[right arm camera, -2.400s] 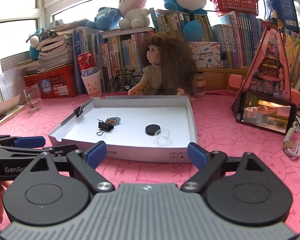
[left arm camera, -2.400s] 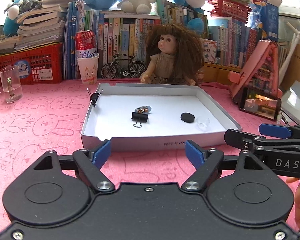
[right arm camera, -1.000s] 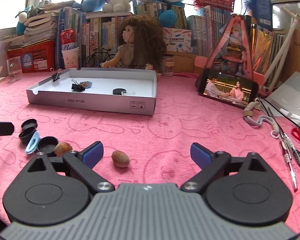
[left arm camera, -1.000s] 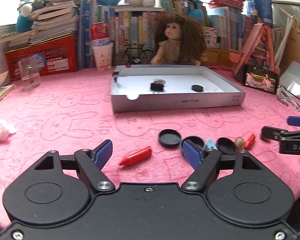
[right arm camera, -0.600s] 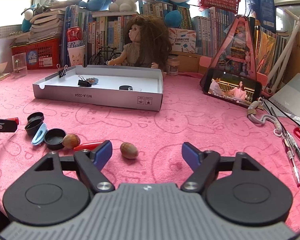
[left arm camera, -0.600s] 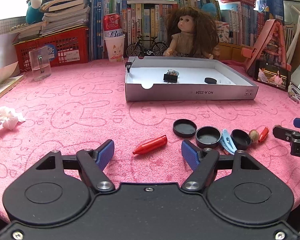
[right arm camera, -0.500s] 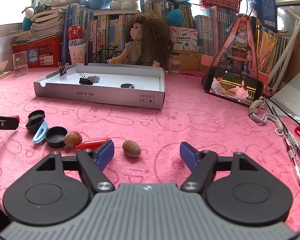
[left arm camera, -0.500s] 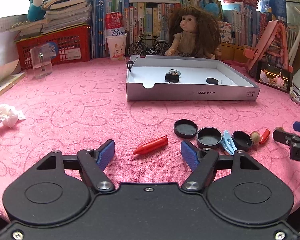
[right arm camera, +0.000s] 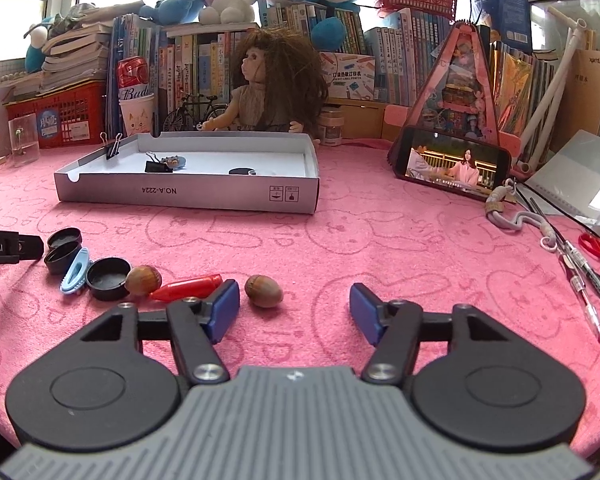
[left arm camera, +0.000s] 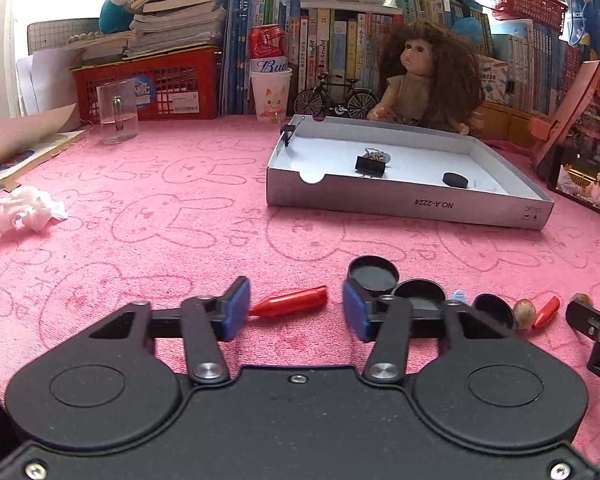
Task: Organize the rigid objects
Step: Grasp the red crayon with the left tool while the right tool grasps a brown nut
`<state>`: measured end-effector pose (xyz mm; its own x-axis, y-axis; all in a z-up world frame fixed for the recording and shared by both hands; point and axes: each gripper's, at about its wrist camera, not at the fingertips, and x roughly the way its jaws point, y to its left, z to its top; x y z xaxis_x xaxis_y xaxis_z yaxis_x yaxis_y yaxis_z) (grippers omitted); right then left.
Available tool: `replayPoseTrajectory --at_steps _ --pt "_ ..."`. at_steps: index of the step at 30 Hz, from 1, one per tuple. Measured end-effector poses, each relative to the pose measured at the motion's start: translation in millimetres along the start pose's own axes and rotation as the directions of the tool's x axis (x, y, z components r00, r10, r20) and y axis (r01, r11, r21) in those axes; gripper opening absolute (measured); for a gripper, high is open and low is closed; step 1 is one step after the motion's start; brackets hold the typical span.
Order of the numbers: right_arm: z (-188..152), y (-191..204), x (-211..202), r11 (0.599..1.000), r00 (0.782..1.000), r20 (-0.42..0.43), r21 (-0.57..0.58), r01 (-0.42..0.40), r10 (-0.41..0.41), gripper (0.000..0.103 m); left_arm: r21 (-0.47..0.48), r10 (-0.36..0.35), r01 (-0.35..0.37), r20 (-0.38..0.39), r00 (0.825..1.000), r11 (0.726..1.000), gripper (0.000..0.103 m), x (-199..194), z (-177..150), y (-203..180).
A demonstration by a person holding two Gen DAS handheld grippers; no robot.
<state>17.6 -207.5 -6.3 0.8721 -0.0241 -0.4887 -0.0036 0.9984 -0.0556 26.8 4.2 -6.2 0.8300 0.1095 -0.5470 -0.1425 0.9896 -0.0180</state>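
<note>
A red crayon-like stick (left arm camera: 290, 302) lies on the pink cloth between the fingers of my open left gripper (left arm camera: 296, 312). To its right sit black caps (left arm camera: 374, 274), a blue clip (left arm camera: 459, 295), a nut (left arm camera: 525, 312) and a second red stick (left arm camera: 546, 312). In the right wrist view my open right gripper (right arm camera: 294, 310) stands low with an acorn (right arm camera: 263, 290) just ahead of its left finger; the second red stick (right arm camera: 188, 287), another nut (right arm camera: 143, 279), black caps (right arm camera: 108, 278) and the blue clip (right arm camera: 75, 269) lie to the left. A white tray (left arm camera: 404, 206) holds a binder clip (left arm camera: 371, 166) and a black disc (left arm camera: 455, 180).
A doll (left arm camera: 428, 76), toy bicycle (left arm camera: 336, 100), paper cup (left arm camera: 270, 94), red basket (left arm camera: 152, 84) and books line the back. A glass (left arm camera: 117, 112) and crumpled tissue (left arm camera: 26, 210) lie left. A phone (right arm camera: 452, 164), lanyard (right arm camera: 516, 216), pens (right arm camera: 584, 280) and scissors (right arm camera: 592, 244) lie right.
Both grippers have pulled back from the tray and come down low near the loose items at the table's front. Their jaws have narrowed somewhat but stay open.
</note>
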Motion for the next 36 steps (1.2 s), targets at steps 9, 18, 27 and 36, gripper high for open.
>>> replayPoseTrajectory --at_steps 9,18,27,36 --pt "-1 4 -2 0.999 0.999 0.004 -0.010 -0.038 0.038 0.041 0.027 -0.037 0.036 0.019 0.999 0.999 0.040 -1 -2 6" --pt "4 4 0 0.998 0.998 -0.004 0.002 -0.061 0.061 0.024 0.031 -0.057 0.057 0.017 0.998 0.998 0.040 -3 2 7" --pt "13 -3 4 0.996 0.997 -0.009 0.047 -0.071 0.071 0.023 0.047 -0.076 0.073 0.044 0.996 0.996 0.040 -6 14 2" --pt "30 -6 12 0.994 0.996 -0.002 0.062 -0.090 0.090 0.023 0.045 -0.112 0.110 0.050 0.992 0.993 0.040 1 35 -2"
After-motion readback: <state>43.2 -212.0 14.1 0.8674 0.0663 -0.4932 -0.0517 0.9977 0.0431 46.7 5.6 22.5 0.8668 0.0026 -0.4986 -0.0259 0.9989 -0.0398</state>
